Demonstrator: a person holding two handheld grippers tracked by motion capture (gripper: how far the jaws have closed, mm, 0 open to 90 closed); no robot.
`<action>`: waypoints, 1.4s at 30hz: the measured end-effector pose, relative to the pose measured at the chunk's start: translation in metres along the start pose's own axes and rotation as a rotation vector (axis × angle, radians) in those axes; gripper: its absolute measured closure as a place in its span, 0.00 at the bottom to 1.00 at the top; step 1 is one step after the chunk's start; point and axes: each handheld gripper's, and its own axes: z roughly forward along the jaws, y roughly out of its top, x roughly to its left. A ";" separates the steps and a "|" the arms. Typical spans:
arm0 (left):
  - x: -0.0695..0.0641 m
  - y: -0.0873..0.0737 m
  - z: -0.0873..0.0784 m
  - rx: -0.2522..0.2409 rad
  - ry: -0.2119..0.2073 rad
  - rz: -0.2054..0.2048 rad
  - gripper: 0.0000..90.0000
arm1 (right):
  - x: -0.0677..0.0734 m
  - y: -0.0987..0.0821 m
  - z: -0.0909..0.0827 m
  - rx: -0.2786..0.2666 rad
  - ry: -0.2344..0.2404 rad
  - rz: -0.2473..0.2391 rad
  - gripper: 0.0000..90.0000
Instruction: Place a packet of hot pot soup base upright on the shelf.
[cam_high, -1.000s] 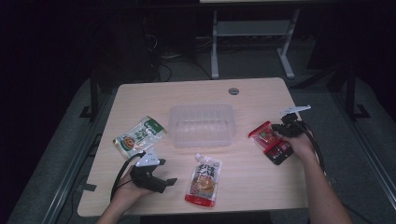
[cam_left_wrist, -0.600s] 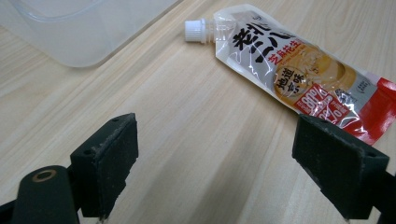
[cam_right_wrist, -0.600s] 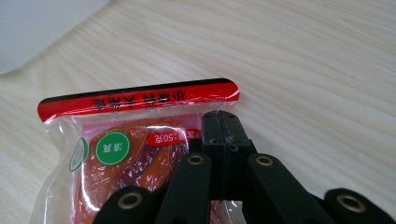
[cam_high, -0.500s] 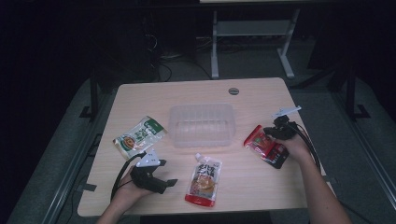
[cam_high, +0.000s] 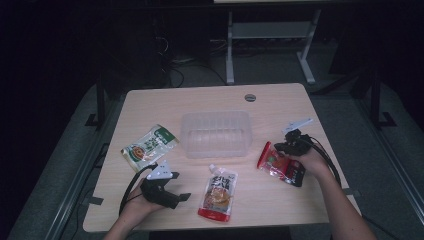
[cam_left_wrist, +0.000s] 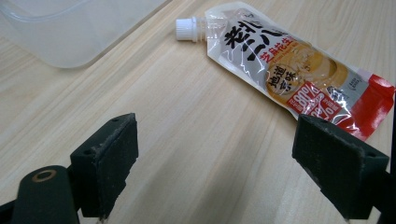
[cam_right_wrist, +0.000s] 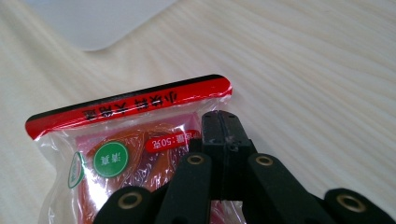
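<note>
High view, near edge: left tongs (cam_high: 172, 196) open, idle on worktop (cam_high: 280, 102) beside spouted pouch (cam_high: 218, 192). Right tongs (cam_high: 282, 148) clamped on red snack packet (cam_high: 278, 164), right of clear tub (cam_high: 215, 134), packet apparently lifted by its side edge. Likely light, floppy, slick film; best pinched on flat sealed rim (cam_right_wrist: 140, 105), not the crushable contents. Farther left, green packet (cam_high: 149, 147).

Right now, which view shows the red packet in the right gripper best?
The right gripper view: the red packet sits close up, with the right gripper shut on it. The high view shows the packet small, lifted beside the clear tub.
</note>
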 end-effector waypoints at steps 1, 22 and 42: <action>-0.001 0.000 0.000 -0.006 0.000 -0.006 0.15 | 0.003 0.001 0.001 0.000 0.003 -0.008 1.00; -0.003 0.000 0.001 0.005 -0.012 0.002 0.15 | 0.062 0.011 0.010 0.027 0.175 -0.162 1.00; -0.006 0.003 0.002 0.002 -0.015 0.011 0.23 | 0.085 0.020 -0.003 -0.025 0.217 -0.196 0.84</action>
